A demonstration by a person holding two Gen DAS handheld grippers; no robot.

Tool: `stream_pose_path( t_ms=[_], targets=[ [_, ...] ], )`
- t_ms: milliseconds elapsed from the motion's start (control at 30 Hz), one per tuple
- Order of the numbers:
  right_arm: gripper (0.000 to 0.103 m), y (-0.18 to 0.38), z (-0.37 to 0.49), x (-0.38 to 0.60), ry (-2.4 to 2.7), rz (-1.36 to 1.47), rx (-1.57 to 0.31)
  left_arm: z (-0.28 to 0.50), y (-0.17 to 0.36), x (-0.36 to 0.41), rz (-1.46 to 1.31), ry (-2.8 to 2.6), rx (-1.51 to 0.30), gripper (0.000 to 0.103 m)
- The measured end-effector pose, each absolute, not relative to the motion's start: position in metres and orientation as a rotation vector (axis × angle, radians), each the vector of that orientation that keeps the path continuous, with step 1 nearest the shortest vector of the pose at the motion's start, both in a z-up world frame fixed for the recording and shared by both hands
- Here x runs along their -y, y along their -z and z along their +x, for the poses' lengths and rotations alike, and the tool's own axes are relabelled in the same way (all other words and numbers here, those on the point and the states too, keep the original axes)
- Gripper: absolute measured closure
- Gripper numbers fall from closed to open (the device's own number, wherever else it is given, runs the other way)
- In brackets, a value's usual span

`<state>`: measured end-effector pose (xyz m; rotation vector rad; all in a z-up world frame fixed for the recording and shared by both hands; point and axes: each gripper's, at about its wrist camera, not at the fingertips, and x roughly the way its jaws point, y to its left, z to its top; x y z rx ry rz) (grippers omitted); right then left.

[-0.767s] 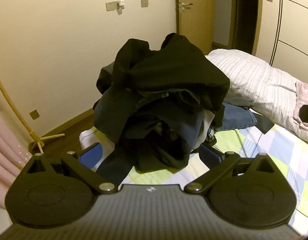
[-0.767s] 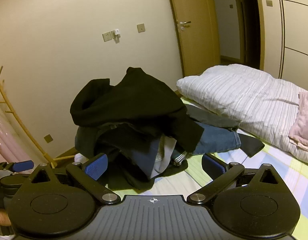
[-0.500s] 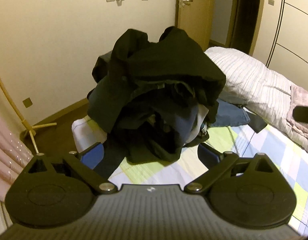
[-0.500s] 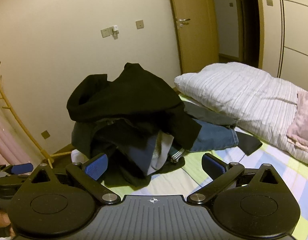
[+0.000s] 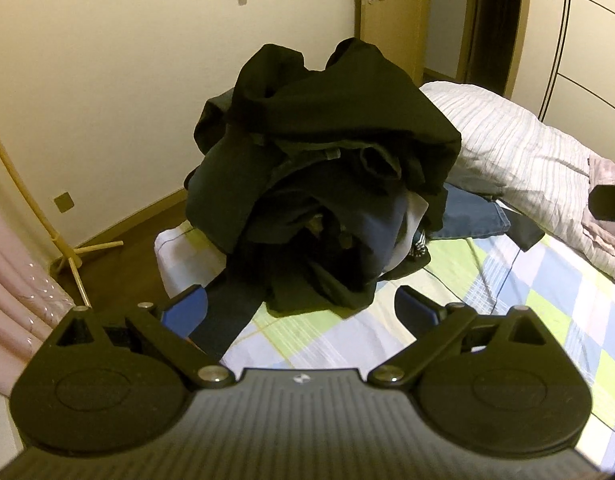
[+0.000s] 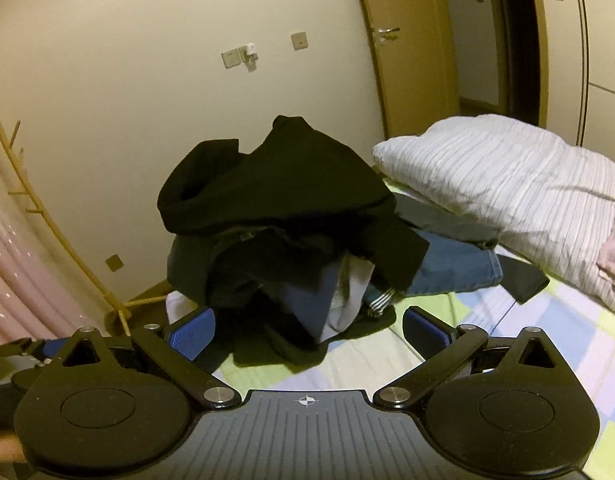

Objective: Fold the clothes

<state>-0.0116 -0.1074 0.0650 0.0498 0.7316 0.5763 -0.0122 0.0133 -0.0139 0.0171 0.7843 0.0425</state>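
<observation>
- Two views, left wrist 1st: left gripper [image 5: 301, 312] is hanging over the near end of the bed w/ its blue-padded jaws spread wide, nothing sitting between them.
- Tall heap of dark clothes [image 5: 327, 168] is sitting on the checked green, blue & white bedsheet [image 5: 547, 296], straight ahead of the gripper, near the bed's corner by the cream wall [image 5: 107, 80].
- Black garment [image 5: 347, 100] is lying on top of the heap; darker navy pieces are bunching up under it, w/ a bit of white cloth [image 5: 413, 216] showing at the right side.
- Blue denim jeans [image 5: 471, 216] are lying flat just right of the heap, touching it; a white striped duvet [image 5: 519, 152] is lying beyond them.
- Dark trouser leg [image 5: 227, 312] is trailing from the heap toward the left pad.
- Right wrist view: right gripper [image 6: 309, 334] is also standing wide open & empty, apart from the heap of dark clothes [image 6: 283, 232], which is sitting ahead and slightly left of centre.
- Blue denim jeans [image 6: 455, 268] are sticking out right of the heap, under the edge of the white striped duvet [image 6: 507, 172].
- Yellow wooden coat stand [image 6: 35, 208] is leaning along the left edge, w/ pink cloth [image 6: 11, 280] beside it.
- Left gripper [image 6: 23, 352] is peeking in at the lower left corner here; can't tell its jaws from this view.
</observation>
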Motion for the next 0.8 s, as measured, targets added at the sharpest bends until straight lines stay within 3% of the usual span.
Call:
stream_pose_path(
  t_ms=[800],
  targets=[
    [0.001,-0.0544,-0.0105,0.1115,-0.485,0.059,-0.769,-0.0228,0.0063,-0.0183,-0.002,0.013,-0.692,0.003]
  ],
)
